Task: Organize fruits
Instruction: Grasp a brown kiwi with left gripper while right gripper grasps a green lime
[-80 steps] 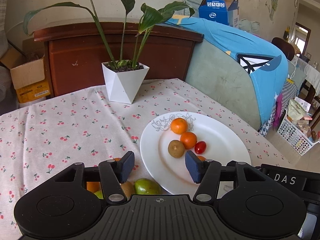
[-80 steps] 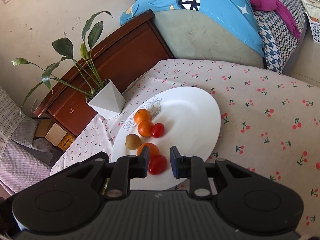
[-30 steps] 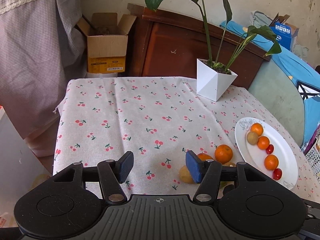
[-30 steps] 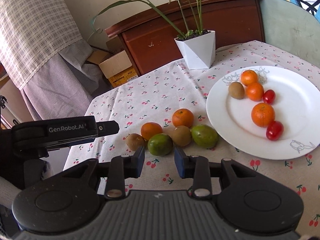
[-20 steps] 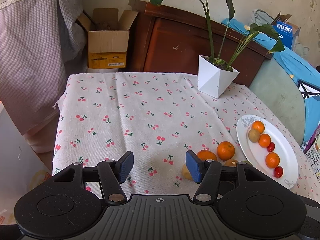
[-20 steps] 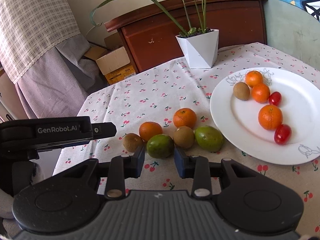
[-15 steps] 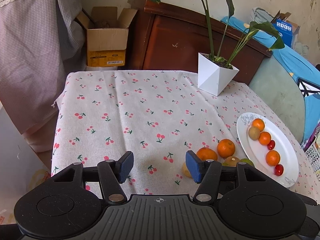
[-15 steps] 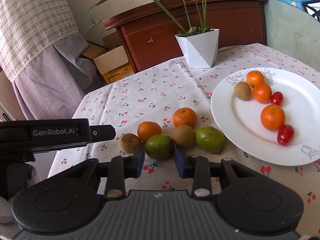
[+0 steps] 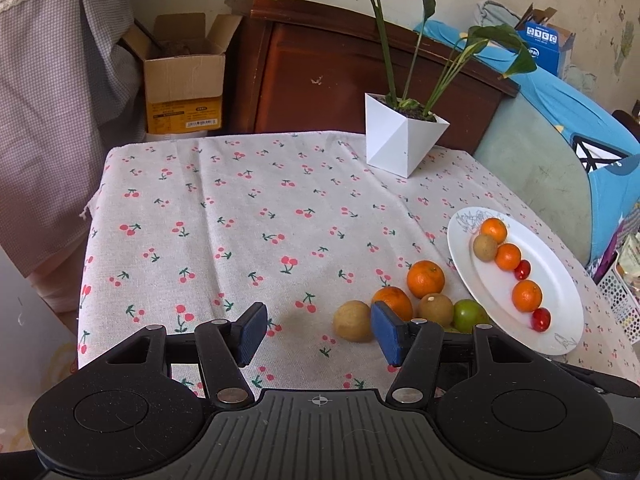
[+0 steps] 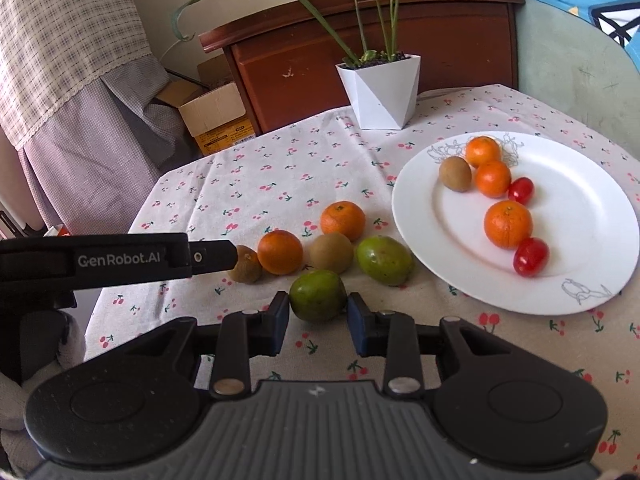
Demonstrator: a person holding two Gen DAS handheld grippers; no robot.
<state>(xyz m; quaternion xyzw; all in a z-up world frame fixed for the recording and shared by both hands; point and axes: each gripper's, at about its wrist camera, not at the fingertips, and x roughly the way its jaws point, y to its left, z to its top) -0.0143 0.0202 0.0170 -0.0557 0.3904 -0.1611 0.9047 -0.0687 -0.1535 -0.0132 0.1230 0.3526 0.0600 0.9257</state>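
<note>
A white plate (image 10: 580, 216) on the cherry-print cloth holds oranges, a kiwi (image 10: 455, 173) and two cherry tomatoes. It also shows in the left wrist view (image 9: 560, 308). Left of it on the cloth lie two oranges (image 10: 280, 252), two kiwis (image 10: 331, 253) and two green fruits. My right gripper (image 10: 318, 322) is open, its jaws either side of the near green fruit (image 10: 318, 295), not closed on it. My left gripper (image 9: 318, 334) is open and empty, just left of the loose fruit, with a kiwi (image 9: 353, 320) near its right finger.
A white faceted pot (image 10: 380, 94) with a tall plant stands at the far side of the table. Behind it is a dark wooden cabinet (image 9: 340, 76) and a cardboard box (image 9: 184, 88). A sofa with a blue cover (image 9: 580, 128) is to the right.
My right gripper has moved from the plate to the loose fruit and now brackets the near green fruit. My left gripper has swung left and pulled back, then edged toward the fruit.
</note>
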